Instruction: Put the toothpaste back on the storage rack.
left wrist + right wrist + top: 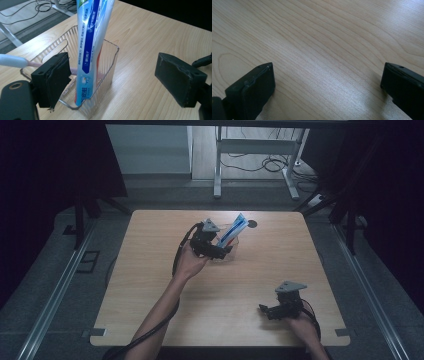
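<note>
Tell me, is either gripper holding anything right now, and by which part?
Nothing is held. The left gripper has its jaws wide open around the toothpaste tube standing in the clear holder, pads not touching. The right gripper is open over bare table.

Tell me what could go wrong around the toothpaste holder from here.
1. The toothpaste tube leans tilted in the clear holder, well above its rim; it might tip out or pull the light holder over.
2. The open left gripper has one pad at the holder's near corner, so pulling back carelessly could drag it.
3. A toothbrush lies across the holder and could be knocked.
</note>
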`<state>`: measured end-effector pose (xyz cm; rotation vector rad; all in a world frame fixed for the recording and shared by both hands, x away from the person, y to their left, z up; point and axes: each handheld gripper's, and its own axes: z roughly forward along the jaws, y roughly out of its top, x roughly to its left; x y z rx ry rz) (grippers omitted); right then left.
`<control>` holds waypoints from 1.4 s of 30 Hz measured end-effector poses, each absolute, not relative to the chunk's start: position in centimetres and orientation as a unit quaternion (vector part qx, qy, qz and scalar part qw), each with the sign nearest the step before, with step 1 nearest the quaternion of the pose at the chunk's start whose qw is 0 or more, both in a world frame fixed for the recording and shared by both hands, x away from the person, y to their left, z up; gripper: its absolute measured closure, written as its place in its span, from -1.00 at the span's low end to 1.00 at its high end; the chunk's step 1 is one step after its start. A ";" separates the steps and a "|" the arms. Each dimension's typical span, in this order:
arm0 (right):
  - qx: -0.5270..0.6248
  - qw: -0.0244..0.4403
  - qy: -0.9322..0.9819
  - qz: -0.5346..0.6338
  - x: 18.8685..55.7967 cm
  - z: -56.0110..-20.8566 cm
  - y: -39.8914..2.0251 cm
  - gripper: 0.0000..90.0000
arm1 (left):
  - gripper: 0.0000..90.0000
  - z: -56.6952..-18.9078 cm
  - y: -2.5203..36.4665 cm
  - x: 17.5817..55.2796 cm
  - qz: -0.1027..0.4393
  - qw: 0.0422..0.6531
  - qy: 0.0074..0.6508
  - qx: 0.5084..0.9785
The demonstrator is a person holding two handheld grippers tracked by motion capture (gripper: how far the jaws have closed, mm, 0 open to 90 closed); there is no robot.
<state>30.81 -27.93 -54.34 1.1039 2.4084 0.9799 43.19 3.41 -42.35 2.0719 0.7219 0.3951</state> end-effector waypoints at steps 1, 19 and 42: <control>0.386 0.158 0.842 0.343 30.8 -54.3 -27.9 -1.00 | -0.70 -42.3 3.5 43.1 0.160 0.444 0.292 0.832; 0.386 0.158 0.842 0.342 30.8 -54.3 -27.9 -1.00 | -0.71 -42.4 4.8 41.6 0.162 0.447 0.294 0.829; 0.386 0.158 0.842 0.343 30.8 -54.3 -27.9 -1.00 | -0.71 -43.3 7.7 38.5 0.167 0.436 0.303 0.831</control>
